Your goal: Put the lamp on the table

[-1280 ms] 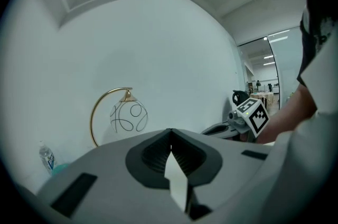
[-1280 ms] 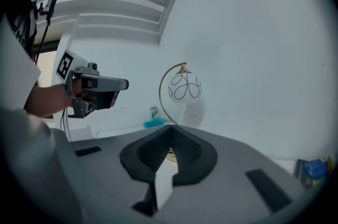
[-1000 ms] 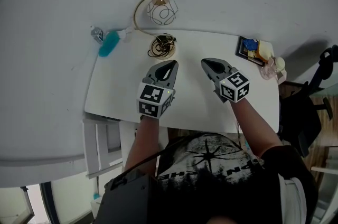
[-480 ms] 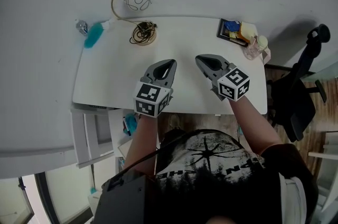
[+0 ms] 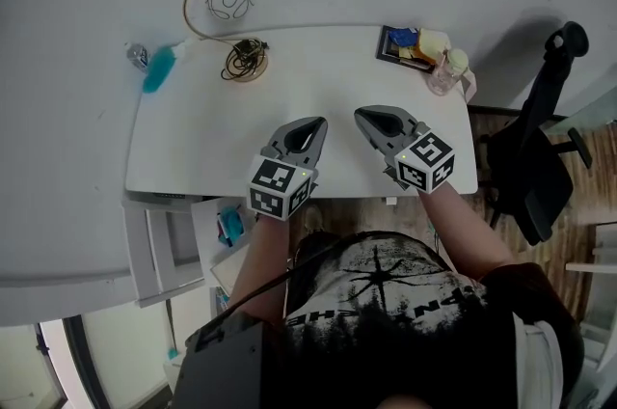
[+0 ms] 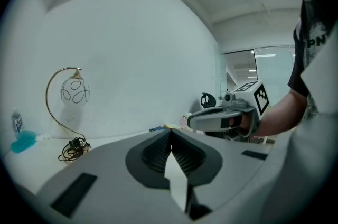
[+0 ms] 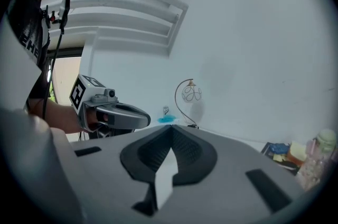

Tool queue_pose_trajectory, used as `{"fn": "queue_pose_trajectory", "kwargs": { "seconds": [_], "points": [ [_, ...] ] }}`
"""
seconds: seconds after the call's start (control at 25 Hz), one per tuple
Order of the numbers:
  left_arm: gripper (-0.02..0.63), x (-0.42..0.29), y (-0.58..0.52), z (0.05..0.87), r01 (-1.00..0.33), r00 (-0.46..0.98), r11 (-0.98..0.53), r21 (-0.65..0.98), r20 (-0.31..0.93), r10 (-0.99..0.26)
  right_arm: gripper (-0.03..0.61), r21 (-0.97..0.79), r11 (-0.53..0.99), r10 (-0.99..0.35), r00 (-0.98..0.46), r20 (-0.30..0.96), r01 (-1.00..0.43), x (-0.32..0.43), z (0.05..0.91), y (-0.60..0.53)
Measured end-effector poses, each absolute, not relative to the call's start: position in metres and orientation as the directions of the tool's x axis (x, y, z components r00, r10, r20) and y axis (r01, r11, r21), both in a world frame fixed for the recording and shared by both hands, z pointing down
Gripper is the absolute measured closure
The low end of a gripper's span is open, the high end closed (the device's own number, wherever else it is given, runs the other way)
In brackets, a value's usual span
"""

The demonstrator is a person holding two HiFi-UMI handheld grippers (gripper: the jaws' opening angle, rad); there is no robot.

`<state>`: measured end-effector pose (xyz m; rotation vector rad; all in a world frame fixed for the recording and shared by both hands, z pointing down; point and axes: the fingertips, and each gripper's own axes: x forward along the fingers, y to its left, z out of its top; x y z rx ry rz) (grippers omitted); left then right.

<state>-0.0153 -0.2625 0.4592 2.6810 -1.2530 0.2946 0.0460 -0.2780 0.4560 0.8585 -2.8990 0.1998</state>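
The lamp, a gold arched stem with a wire globe shade, stands upright at the far left corner of the white table, its dark cord coiled at the base. The lamp shows far left in the left gripper view and the lamp is small and distant in the right gripper view. My left gripper and right gripper hover side by side over the table's near edge, both shut and empty, well short of the lamp.
A teal brush and a small bottle lie at the table's left end. A book with small items and a pink bottle sit at the far right corner. A black office chair stands to the right, white drawers below left.
The view has shifted so the table and lamp sit further left and up in the head view. Both grippers stay shut, side by side, nearer the table's front edge.
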Motion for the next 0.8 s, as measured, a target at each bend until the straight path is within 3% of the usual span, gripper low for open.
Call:
{"fn": "queue_pose_trajectory", "kwargs": {
  "seconds": [0.8],
  "points": [
    [0.598,0.016,-0.243,0.45,-0.749,0.649,-0.661,0.035,0.24,-0.722,0.56,-0.073,0.816,-0.56,-0.816,0.143,-0.573,0.076,0.451,-0.252]
  ]
}}
